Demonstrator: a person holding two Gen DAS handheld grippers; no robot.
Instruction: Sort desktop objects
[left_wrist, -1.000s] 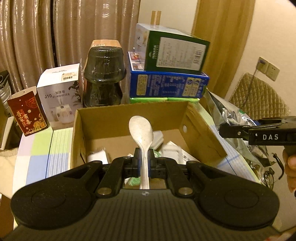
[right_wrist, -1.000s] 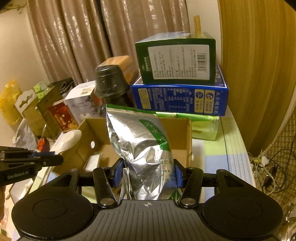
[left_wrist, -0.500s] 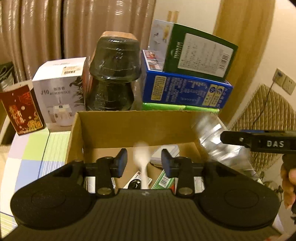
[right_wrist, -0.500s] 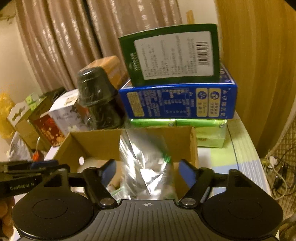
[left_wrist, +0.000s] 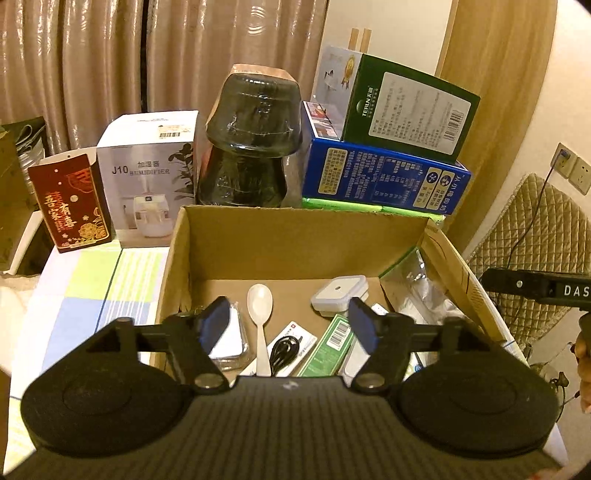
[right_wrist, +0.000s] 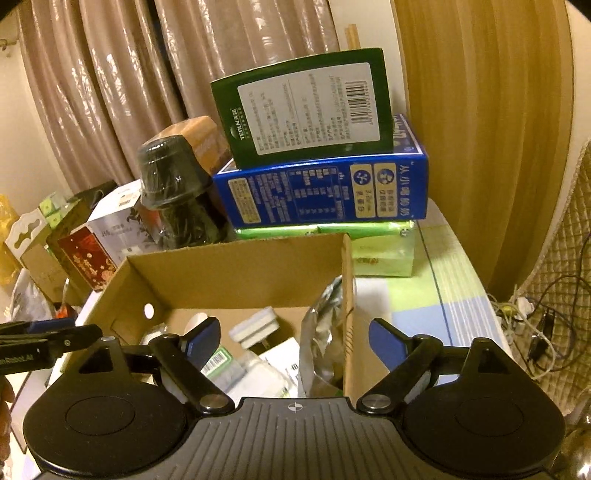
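1. The open brown cardboard box (left_wrist: 295, 240) stands on the surface and holds the sorted items.
2. The white plastic spoon (left_wrist: 260, 314) lies flat on the box floor, bowl towards 12 o'clock, handle towards 6.
3. The crinkled silver foil pouch (right_wrist: 323, 347) leans upright against the box's 3 o'clock wall.
4. The small white square container (left_wrist: 339, 290) sits at 2 o'clock from the spoon.
5. The green barcoded packet (left_wrist: 330, 345) lies flat at 6 o'clock of that container.

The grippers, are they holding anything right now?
Nothing. Both the left gripper and right gripper are open; the spoon and foil bag lie in the box.
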